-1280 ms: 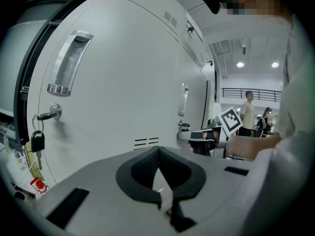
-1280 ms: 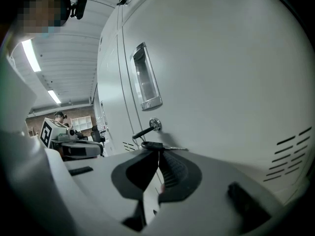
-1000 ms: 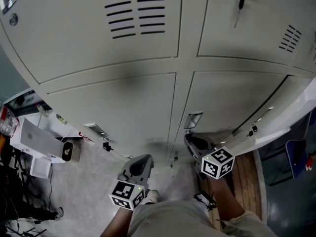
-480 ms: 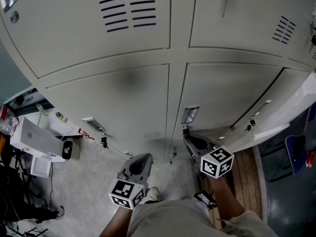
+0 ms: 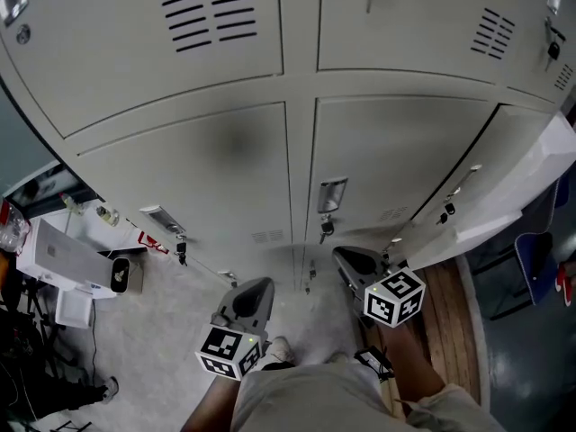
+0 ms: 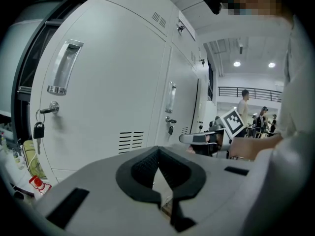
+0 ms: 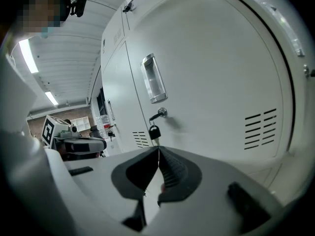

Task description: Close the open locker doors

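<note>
A bank of beige lockers (image 5: 198, 160) fills the head view. At the lower right one door (image 5: 526, 183) stands swung out, its latch edge (image 5: 445, 212) toward me. The lower middle door (image 5: 387, 151) is closed, with a recessed handle (image 5: 331, 194) and a hanging key (image 5: 325, 229). The lower left door's handle (image 5: 163, 218) also has a key (image 5: 181, 248). My left gripper (image 5: 257, 286) is shut and empty, low before the left door. My right gripper (image 5: 346, 256) is shut and empty, just below the middle handle. The right gripper view shows that handle (image 7: 153, 77) and key (image 7: 154, 131) beyond the right gripper (image 7: 158, 149). The left gripper (image 6: 157, 149) faces the closed doors (image 6: 113, 97).
A white box (image 5: 63, 255) and clutter lie on the floor at left. Wooden flooring (image 5: 450, 327) and a blue seat (image 5: 537, 268) sit at right, beneath the open door. My own legs (image 5: 315, 399) are at the bottom. People (image 6: 243, 102) stand in a hall far behind.
The head view has turned right, so the lockers slid left and more of the open right door shows. Both grippers stay shut in nearly the same place.
</note>
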`<state>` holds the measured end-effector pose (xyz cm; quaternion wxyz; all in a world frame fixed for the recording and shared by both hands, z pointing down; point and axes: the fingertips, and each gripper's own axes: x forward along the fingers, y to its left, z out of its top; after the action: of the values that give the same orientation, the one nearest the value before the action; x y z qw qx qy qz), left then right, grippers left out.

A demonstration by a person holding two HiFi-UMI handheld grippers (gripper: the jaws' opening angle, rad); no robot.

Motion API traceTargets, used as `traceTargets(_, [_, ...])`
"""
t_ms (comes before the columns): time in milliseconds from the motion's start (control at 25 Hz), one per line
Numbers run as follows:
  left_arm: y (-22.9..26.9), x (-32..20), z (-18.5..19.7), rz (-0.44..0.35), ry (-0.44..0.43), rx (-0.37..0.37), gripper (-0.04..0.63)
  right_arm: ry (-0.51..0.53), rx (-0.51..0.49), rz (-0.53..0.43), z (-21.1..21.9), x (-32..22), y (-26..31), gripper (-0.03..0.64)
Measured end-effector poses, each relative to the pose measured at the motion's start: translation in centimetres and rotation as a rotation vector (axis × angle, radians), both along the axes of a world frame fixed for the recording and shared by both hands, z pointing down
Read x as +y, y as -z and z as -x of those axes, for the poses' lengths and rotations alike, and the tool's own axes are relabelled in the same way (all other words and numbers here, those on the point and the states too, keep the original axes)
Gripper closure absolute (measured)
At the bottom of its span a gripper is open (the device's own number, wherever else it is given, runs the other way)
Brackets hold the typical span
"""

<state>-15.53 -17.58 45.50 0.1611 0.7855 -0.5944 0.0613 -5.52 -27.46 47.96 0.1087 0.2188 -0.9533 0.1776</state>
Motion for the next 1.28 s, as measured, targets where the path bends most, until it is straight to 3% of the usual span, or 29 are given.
traceTargets(480, [0.2,1.2,-3.5,-0.008,-0.068,-0.003,0.581,-0.017,-0.01,-0.004,-2.5,4.7,0.8,0.589])
traceTargets(1280, [0.3,1.3,-12.8,-0.011,-0.286,-0.009,0.581,-0.146,0.001,-0.001,-9.8,9.7,1.0,0.589])
